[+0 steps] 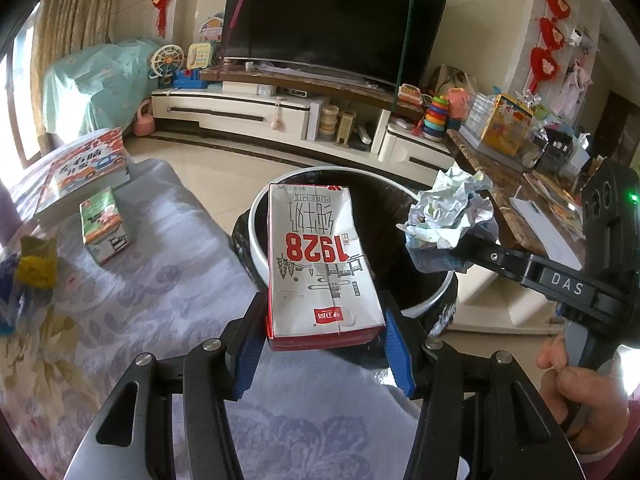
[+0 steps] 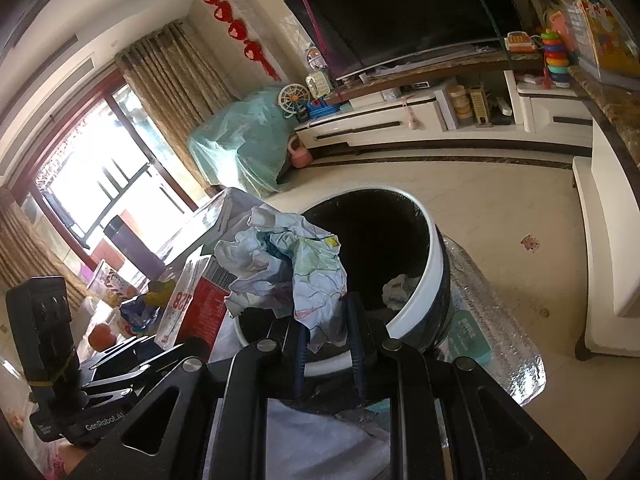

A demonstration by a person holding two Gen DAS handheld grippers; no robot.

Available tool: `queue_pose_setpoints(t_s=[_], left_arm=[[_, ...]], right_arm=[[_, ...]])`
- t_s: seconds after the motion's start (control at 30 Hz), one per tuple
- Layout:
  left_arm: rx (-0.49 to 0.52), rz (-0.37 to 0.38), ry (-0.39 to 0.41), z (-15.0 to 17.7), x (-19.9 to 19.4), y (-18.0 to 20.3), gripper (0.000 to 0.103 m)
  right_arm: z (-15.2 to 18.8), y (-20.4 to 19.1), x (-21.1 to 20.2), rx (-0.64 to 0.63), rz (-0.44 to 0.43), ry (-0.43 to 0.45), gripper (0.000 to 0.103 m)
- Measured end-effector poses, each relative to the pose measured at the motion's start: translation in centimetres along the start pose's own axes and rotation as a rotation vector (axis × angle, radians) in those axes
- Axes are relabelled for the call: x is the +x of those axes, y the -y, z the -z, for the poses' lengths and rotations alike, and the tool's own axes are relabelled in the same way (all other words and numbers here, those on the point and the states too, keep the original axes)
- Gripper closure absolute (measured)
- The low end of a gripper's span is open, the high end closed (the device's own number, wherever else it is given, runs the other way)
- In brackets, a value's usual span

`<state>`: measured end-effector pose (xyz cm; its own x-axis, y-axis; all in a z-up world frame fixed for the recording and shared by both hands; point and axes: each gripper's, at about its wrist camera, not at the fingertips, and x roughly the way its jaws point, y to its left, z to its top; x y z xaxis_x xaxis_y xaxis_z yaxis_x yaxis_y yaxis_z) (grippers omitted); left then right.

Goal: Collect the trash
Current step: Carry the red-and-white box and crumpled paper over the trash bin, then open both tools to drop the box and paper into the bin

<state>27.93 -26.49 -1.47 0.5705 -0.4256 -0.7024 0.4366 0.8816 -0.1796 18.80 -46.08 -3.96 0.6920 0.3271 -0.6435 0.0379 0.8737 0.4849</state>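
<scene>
Now, carton: your left gripper [image 1: 326,350] has its blue pads clamped on the lower end of the milk carton [image 1: 320,264]; the carton lies flat-face up, print upside down to you, its far end reaching over the bin's mouth.
Paper: your right gripper [image 2: 326,344] is pinched nearly closed on a crumpled paper wad [image 2: 288,260]; in the left view the wad [image 1: 450,210] hangs over the bin's right rim.
Bin: a white-rimmed bin [image 1: 424,304] with a dark liner stands on the floor just beyond the bed edge; in the right view its mouth [image 2: 434,248] tilts toward you, and a pale scrap [image 2: 400,290] already lies inside.
Grippers together: they sit side by side at the bin, carton to the left, wad to the right, not touching; from the right view the carton's red side [image 2: 200,304] shows just left of the wad.
Your hand: fingers [image 1: 576,384] wrap the right gripper's handle at the lower right of the left view.
Bed: a patterned sheet [image 1: 160,280] carries a small green box [image 1: 105,226], a bigger box [image 1: 86,172] behind it, and a yellow wrapper [image 1: 38,260] near the left edge.
Room: a dark TV [image 1: 332,20] on a white stand [image 1: 240,112] faces you across the tiled floor; a cluttered table [image 1: 520,184] stands to the right.
</scene>
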Motion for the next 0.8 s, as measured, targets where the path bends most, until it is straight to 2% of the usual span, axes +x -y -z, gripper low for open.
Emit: queue_pose_setpoints(t_s=[0.8], left_arm=[[0.013,0.005,-0.038,-2.7,3.5,1.4,0.051]], right_arm=[[-1.6,1.1,1.7,0.007,0.032,-0.031,0.085]])
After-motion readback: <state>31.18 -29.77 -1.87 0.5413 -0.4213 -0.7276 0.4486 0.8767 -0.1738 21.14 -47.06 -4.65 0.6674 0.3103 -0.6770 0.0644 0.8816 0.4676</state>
